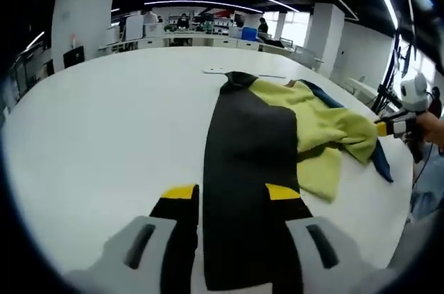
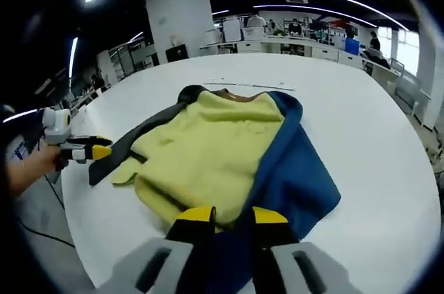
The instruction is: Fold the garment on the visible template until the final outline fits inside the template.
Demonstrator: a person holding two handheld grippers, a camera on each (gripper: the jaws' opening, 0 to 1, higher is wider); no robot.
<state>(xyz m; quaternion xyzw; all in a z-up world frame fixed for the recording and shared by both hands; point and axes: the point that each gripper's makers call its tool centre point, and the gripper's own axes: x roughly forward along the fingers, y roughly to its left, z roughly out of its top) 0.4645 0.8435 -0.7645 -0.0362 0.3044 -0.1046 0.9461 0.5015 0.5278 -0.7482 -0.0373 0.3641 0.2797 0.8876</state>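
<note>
Garment (image 2: 229, 148): yellow lining, blue and black panels, sprawled mid-tabletop (image 1: 104, 134), partly folded. Looks soft, light fleece, likely to drape and slide, so grip hems or corners. Left gripper (image 1: 232, 193) jaws straddle the black strip's near edge; right gripper (image 2: 227, 216) jaws narrow at the blue hem; can't tell whether either is clamped. Template outline not discernible. White round tabletop, open office with desks beyond.
</note>
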